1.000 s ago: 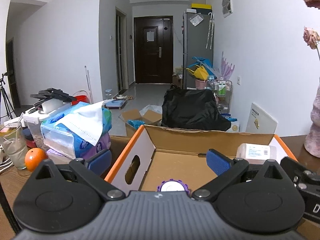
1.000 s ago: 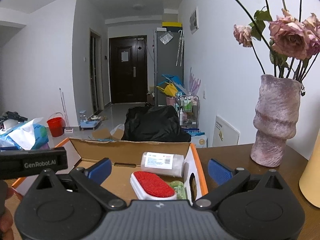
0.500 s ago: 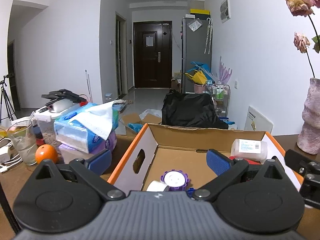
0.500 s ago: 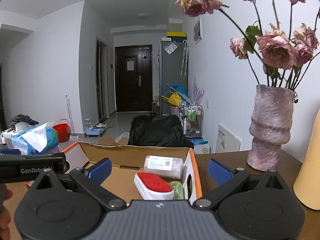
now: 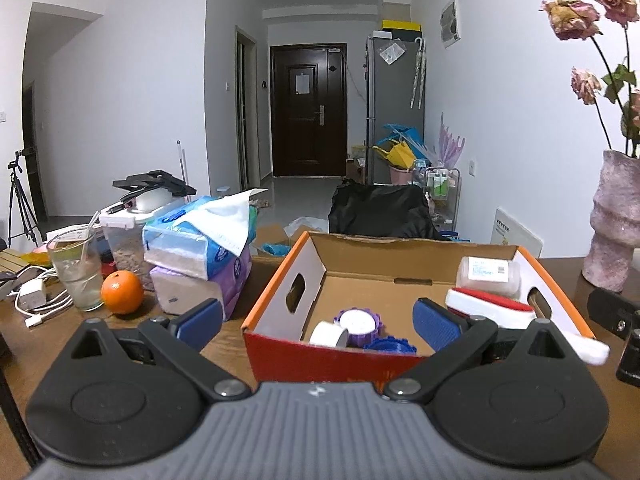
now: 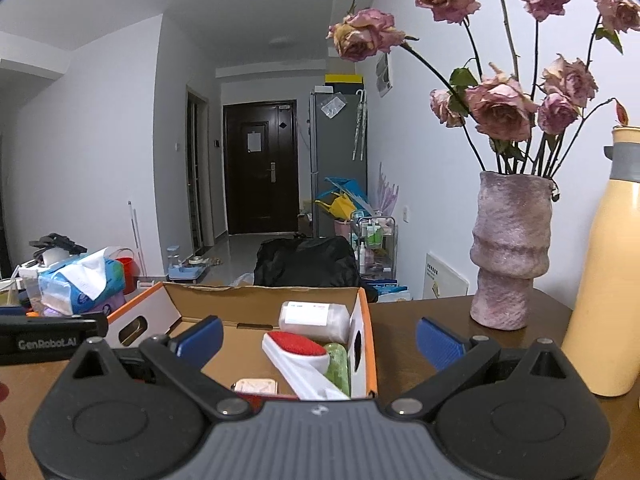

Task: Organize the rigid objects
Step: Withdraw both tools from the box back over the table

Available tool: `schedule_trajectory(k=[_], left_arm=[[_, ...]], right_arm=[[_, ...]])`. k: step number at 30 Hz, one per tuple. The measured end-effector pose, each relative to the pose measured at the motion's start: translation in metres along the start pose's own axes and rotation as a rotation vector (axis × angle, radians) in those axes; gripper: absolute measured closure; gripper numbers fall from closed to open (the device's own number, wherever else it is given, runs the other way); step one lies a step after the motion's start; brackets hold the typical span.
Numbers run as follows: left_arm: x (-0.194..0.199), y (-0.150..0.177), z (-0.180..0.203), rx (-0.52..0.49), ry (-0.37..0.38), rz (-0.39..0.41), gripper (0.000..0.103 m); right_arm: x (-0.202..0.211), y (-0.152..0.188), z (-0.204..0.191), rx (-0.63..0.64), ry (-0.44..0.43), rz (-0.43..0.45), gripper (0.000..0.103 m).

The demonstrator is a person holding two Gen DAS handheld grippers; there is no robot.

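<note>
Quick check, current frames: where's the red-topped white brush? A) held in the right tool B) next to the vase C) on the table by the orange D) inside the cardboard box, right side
D: the brush lies inside the cardboard box near its right wall, in front of the white labelled bottle; both the left tool and right tool are open and hold nothing.

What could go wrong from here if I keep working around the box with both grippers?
1. The vase of dried roses stands close to the right of the box, next to a tall yellow bottle; a sideways swing of the right gripper might topple either.
2. The left gripper has a glass with a straw, an orange and loose cables to its left; drifting there could spill the glass or snag a cable.
</note>
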State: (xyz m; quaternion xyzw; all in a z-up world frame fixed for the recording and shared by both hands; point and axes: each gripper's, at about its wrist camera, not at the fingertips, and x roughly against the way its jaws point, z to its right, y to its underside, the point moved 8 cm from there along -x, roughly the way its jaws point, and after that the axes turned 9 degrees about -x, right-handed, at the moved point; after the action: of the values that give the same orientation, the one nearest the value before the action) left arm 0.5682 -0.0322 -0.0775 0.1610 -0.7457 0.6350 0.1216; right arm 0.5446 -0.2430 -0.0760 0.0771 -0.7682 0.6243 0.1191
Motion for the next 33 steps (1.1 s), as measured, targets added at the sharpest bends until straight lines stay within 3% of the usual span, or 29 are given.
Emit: schedule_trajectory(k=[18,33], left_arm=[[0.058,0.045,0.004,-0.009,0.045,-0.044,0.000],[0.084,0.075,0.009,-0.008,0.067,-0.099,0.000]], right_arm=[[0.055,0.032,0.009,0.023,-0.005,-0.035,0.000],[0.084,0.062,0.016,0.046,-0.010,-0.103,0.000]])
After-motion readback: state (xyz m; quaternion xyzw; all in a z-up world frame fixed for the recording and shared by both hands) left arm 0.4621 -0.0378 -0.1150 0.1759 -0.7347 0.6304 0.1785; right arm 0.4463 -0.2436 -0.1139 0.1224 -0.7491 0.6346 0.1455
